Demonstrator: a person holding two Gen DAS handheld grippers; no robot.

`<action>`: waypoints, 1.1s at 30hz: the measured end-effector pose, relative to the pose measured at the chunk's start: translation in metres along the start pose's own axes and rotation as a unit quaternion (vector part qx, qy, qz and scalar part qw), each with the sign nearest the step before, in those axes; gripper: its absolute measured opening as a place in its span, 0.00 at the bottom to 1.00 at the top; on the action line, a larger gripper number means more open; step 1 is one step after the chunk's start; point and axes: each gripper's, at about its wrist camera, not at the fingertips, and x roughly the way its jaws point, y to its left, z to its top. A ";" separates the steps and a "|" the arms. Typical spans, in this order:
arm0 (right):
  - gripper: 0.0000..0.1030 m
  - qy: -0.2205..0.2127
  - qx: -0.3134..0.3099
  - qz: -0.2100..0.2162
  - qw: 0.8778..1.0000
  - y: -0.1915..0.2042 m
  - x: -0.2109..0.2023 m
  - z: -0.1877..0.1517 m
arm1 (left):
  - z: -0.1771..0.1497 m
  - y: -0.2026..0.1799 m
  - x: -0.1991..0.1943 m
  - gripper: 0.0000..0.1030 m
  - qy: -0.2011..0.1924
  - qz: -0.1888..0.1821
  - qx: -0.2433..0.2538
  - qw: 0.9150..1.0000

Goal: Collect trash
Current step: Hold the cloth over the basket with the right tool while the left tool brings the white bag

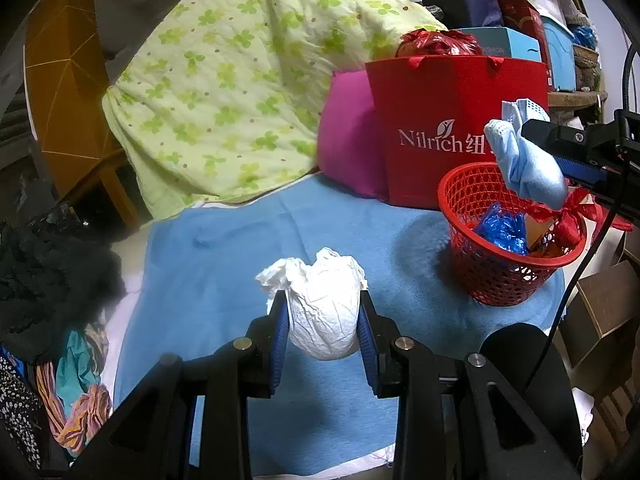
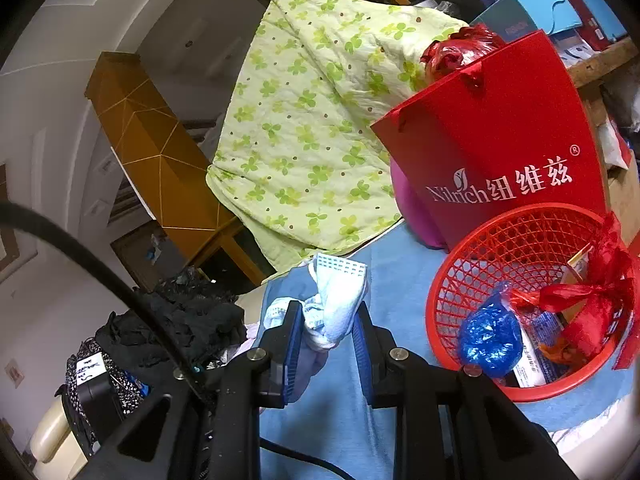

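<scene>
1. Left wrist view: I see my left gripper [image 1: 323, 330] with its fingers [image 1: 280, 332] clenched on a crumpled white paper wad [image 1: 320, 304]. The wad bulges out above and below the blue pads.
2. Left wrist view: the wad hangs over a blue blanket [image 1: 224, 248] spread on the bed. Nothing else lies on the blanket directly under the fingers.
3. Left wrist view: a red mesh basket [image 1: 508, 276] stands on the blanket to the right of the wad, well apart from it. It holds a blue plastic bag [image 1: 500, 232] and a tied red plastic bag [image 1: 568, 224].
4. Left wrist view: my right gripper [image 1: 556, 160] enters from the right edge, gripping a light blue cloth bundle [image 1: 528, 168] above the basket's rim.
5. Left wrist view: a red paper bag [image 1: 440, 120] stands behind the basket, a pink cushion [image 1: 348, 144] beside it, and a green floral quilt [image 1: 240, 80] is heaped behind both.
6. Right wrist view: the right gripper [image 2: 328, 340] has its fingers [image 2: 294, 340] clenched on the light blue cloth bundle [image 2: 336, 308], which rises above the pads.
7. Right wrist view: the red mesh basket [image 2: 480, 264] sits just right of the fingers, tilted in this view, with the blue plastic bag [image 2: 488, 336] and red plastic bag [image 2: 588, 312] inside.
8. Right wrist view: the red paper bag [image 2: 500, 128] stands behind the basket; the green floral quilt [image 2: 304, 120] lies to its left. A dark clothes pile [image 2: 180, 328] sits at lower left.
</scene>
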 end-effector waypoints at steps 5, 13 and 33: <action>0.26 -0.003 0.008 -0.004 1.000 -0.007 -0.003 0.000 | 0.001 -0.007 0.003 0.33 0.002 -0.003 0.007 1.000; 0.26 -0.009 0.020 -0.011 1.000 -0.021 -0.009 0.002 | 0.002 -0.019 0.006 0.33 0.004 -0.009 0.020 1.000; 0.26 -0.024 0.057 -0.023 0.998 -0.058 -0.025 0.006 | 0.007 -0.050 0.014 0.33 0.013 -0.024 0.056 0.998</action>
